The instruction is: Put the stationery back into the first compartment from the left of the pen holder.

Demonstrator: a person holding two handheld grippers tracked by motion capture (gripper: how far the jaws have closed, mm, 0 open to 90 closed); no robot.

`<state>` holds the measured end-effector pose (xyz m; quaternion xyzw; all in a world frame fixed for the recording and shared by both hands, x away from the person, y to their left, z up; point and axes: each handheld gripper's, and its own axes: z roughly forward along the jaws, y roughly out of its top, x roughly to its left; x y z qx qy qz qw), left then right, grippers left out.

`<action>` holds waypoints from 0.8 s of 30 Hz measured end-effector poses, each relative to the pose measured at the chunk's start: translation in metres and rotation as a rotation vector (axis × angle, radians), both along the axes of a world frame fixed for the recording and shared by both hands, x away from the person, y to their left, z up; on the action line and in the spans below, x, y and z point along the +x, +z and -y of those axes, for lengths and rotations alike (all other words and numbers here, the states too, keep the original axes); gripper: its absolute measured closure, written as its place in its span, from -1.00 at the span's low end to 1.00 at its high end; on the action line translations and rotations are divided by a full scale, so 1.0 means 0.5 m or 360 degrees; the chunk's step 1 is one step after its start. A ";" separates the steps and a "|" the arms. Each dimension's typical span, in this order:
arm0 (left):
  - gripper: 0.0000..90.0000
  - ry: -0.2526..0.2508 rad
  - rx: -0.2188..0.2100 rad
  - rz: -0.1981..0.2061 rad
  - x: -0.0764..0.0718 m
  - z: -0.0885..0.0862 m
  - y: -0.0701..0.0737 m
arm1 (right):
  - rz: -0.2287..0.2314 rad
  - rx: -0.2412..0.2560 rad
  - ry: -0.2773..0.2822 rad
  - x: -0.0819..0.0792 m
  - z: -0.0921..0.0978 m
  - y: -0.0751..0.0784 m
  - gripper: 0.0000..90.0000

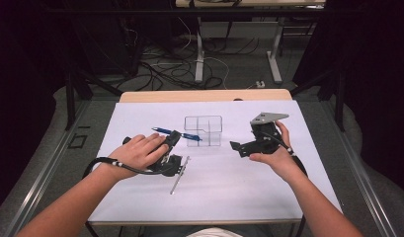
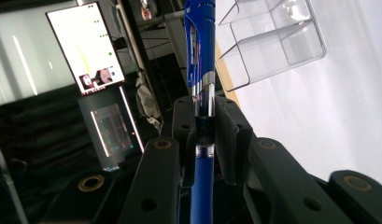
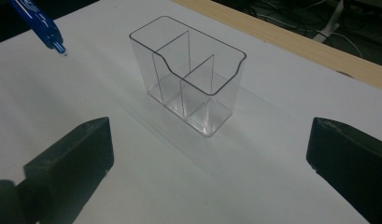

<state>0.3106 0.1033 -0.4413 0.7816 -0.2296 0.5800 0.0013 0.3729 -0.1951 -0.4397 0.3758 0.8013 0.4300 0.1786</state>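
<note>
A clear plastic holder [image 1: 203,131] with divided compartments stands upright in the middle of the white sheet [image 1: 140,118]. My left gripper [image 1: 174,137] is just left of it, shut on a blue pen [image 1: 187,135] whose tip reaches toward the holder's front. In the left gripper view the blue pen [image 2: 200,70] runs up between the closed jaws of the left gripper [image 2: 205,126], with the holder [image 2: 272,37] beyond it. My right gripper [image 1: 244,136] is to the right of the holder, open. In the right gripper view the right gripper [image 3: 207,154] frames the holder [image 3: 191,88], and the pen tip [image 3: 44,28] shows at top left.
A silver pen [image 1: 180,174] lies on the sheet in front of the left hand. The wooden table edge [image 1: 204,95] runs along the back. Cables and table legs cover the floor beyond. A lit monitor [image 2: 86,46] shows in the left gripper view.
</note>
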 end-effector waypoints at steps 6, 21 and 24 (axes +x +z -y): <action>0.78 -0.0081 0.0170 0.0069 0.001 0.012 -0.005 | 0.0051 -0.0104 0.0151 0.013 -0.051 0.018 -0.66; 0.78 -0.0071 0.0204 0.0020 -0.005 0.004 -0.028 | -0.0019 -0.0209 0.0622 0.024 -0.172 0.071 0.10; 0.78 -0.0070 0.0232 0.0032 -0.007 0.006 -0.028 | -0.0028 -0.0227 0.0672 0.023 -0.187 0.072 0.11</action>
